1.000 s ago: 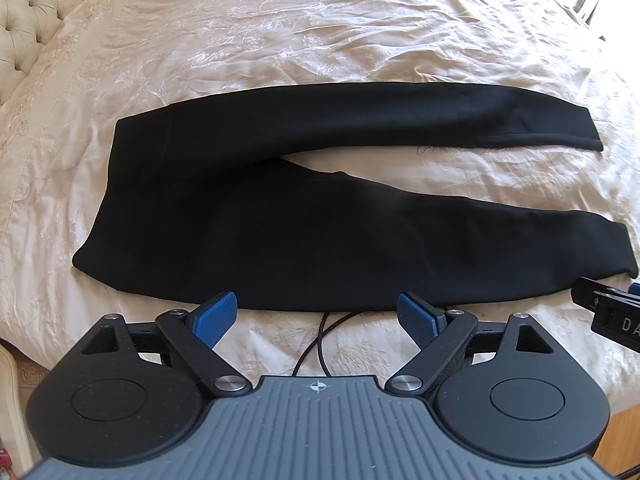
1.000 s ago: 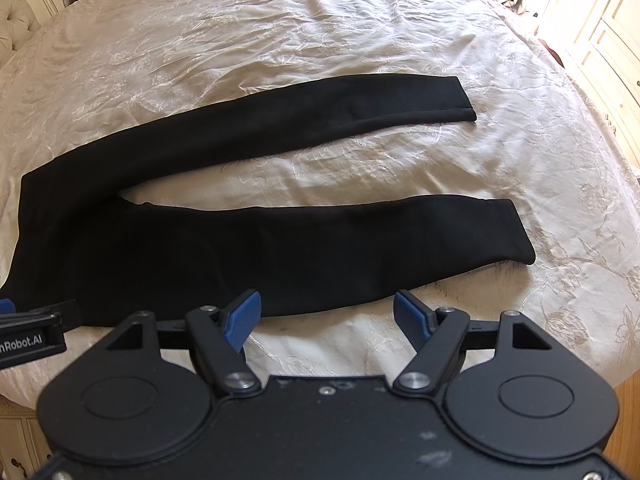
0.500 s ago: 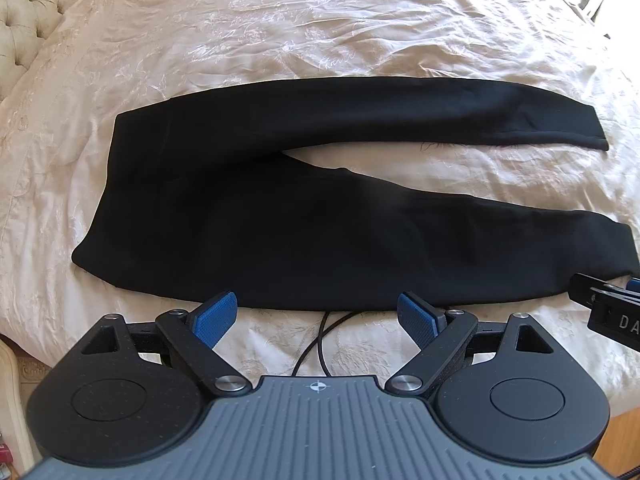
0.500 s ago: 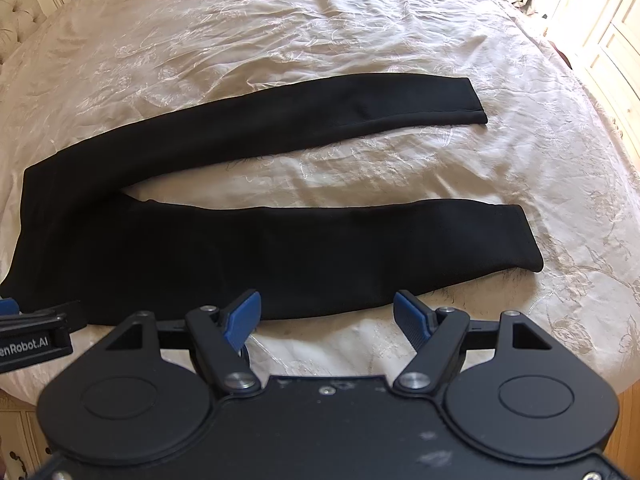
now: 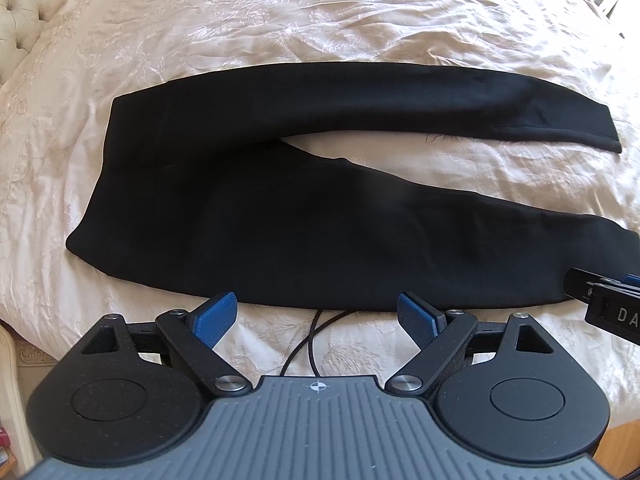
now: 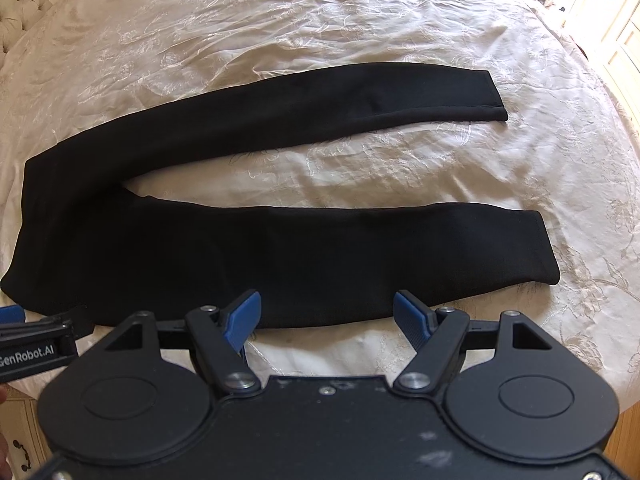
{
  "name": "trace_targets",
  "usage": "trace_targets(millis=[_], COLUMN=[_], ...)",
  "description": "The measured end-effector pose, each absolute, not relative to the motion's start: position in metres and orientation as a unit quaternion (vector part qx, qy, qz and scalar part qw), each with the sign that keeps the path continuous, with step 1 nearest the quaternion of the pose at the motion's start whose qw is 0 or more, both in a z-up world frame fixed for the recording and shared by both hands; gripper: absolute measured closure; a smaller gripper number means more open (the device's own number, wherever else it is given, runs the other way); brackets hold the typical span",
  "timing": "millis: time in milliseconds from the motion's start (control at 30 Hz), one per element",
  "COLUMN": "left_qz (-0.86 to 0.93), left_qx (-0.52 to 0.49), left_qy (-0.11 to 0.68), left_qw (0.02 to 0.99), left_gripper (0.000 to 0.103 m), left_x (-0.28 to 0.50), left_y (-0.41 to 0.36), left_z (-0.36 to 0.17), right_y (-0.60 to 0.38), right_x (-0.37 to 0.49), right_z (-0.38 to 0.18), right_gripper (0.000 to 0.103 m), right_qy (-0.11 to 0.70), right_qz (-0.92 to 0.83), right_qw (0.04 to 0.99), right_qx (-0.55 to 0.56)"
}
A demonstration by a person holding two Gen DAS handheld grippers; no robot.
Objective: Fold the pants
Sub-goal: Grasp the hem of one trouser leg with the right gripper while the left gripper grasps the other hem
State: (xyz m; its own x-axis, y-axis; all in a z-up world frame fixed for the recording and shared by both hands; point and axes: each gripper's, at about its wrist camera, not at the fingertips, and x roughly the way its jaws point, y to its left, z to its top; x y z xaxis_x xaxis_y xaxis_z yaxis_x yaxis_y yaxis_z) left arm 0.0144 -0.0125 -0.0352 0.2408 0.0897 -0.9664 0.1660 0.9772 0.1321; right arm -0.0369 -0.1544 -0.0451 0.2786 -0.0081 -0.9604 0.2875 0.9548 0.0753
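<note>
A wide bed (image 5: 320,12) covered by a cream, floral-embroidered bedspread (image 6: 320,20) fills both views, with a tufted cream headboard (image 5: 24,8) at its far left. Black pants (image 5: 280,208) lie flat and unfolded across the bedspread, waistband to the left and the two legs spread apart toward the right, a wedge of cream cloth showing between them. The left hand-held gripper (image 5: 316,316) hovers just short of the near edge of the pants below the seat, its blue-padded jaws spread wide and holding nothing. The right hand-held gripper (image 6: 326,314) sits at the near edge of the nearer leg, jaws likewise spread and empty. A thin black cable (image 5: 308,340) loops on the bedspread between the left jaws.
</note>
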Motion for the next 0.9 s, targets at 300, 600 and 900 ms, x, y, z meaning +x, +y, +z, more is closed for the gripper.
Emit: trace_targets(millis=[300,600,900], left_qz=[-0.018,-0.01,-0.048], left_qx=[0.088,0.129,0.242], left_qy=[0.626,0.597,0.585], left_qw=[0.775,0.792,0.772], left_gripper=[0.017,0.044,0.055], left_x=[0.023,0.0,-0.022], left_y=[-0.024,-0.002,0.014], left_z=[-0.046,-0.08,-0.125], right_y=[-0.175,-0.226,-0.281], right_x=[-0.024,-0.045,-0.087], right_z=[-0.057,-0.092,-0.136], right_gripper=[0.027,0.029,0.031], right_qy=[0.592,0.569,0.591], right_qz=[-0.071,-0.096,-0.157], right_qw=[0.794,0.811,0.776], right_qx=[0.115,0.098,0.155])
